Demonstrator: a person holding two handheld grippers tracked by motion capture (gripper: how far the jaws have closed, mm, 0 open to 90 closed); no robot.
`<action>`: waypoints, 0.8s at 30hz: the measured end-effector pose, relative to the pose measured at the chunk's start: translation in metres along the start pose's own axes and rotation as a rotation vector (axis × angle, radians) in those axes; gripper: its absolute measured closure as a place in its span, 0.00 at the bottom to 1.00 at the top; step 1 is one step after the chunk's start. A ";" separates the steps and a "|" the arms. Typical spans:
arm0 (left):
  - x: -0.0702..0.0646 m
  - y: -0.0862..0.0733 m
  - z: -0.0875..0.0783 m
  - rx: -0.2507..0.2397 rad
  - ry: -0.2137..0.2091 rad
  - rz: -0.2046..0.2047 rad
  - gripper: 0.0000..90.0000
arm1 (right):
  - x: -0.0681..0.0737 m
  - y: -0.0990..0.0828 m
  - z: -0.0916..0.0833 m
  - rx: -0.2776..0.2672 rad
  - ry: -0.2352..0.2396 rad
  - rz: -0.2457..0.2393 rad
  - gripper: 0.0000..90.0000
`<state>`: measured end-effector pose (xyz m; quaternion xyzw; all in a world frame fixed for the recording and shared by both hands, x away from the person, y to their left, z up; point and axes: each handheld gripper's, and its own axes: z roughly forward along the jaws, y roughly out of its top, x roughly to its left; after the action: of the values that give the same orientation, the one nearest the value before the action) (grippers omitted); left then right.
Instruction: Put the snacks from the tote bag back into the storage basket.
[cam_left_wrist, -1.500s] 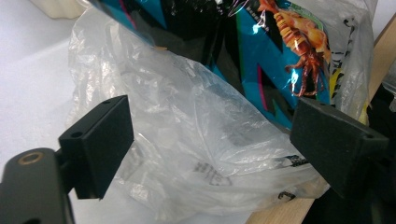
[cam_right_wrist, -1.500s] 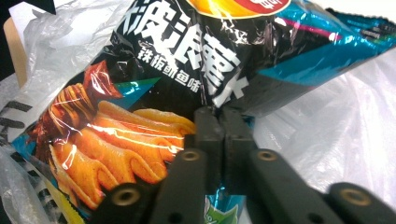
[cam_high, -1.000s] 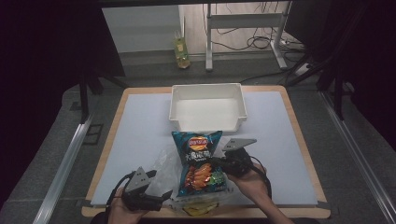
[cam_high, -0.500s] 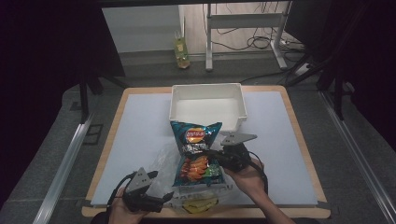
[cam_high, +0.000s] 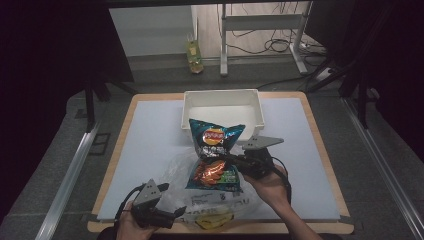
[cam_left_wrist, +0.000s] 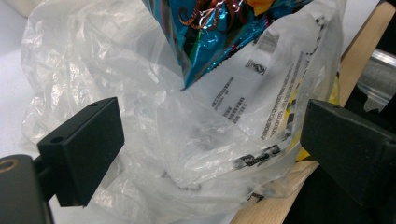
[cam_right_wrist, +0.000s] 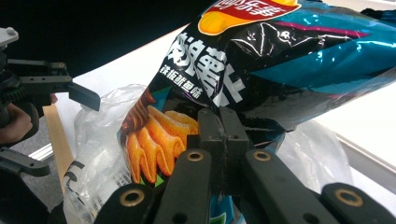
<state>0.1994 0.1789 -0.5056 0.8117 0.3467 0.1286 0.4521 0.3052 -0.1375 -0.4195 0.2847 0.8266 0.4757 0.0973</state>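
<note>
A teal chip bag (cam_high: 215, 150) hangs upright above the table, its lower end still inside a crumpled clear plastic bag (cam_high: 210, 206) at the table's near edge. My right gripper (cam_high: 231, 159) is shut on the chip bag's right edge; in the right gripper view the jaws (cam_right_wrist: 226, 126) meet on the foil of the chip bag (cam_right_wrist: 280, 51). My left gripper (cam_high: 180, 214) rests at the plastic bag's left side. Its jaws (cam_left_wrist: 210, 144) stand wide apart with the plastic bag (cam_left_wrist: 140, 93) loose between them, and the pads are not pressing on it. A corner of the chip bag (cam_left_wrist: 210, 28) shows above.
A white bin (cam_high: 260, 107) stands at the far middle of the pale mat, just behind the chip bag. The wooden table edge (cam_high: 300, 227) runs close under the plastic bag. Metal rails flank the table, and a bottle (cam_high: 194, 50) stands on the floor beyond.
The right gripper has risen with the chip bag, drawing it farther up out of the plastic bag and toward the bin. The left gripper has stayed put.
</note>
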 end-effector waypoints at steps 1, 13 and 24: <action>0.000 0.000 0.000 -0.004 0.002 0.004 0.06 | -0.001 0.001 -0.001 -0.002 -0.002 0.000 1.00; -0.008 0.005 -0.004 -0.071 0.018 0.041 0.05 | -0.003 0.010 -0.006 -0.017 -0.005 -0.010 1.00; -0.007 0.007 -0.011 -0.097 0.071 0.055 0.04 | -0.011 0.021 -0.013 -0.037 -0.018 -0.007 1.00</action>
<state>0.1915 0.1783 -0.4926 0.7931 0.3334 0.1861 0.4746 0.3167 -0.1456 -0.3960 0.2844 0.8177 0.4880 0.1114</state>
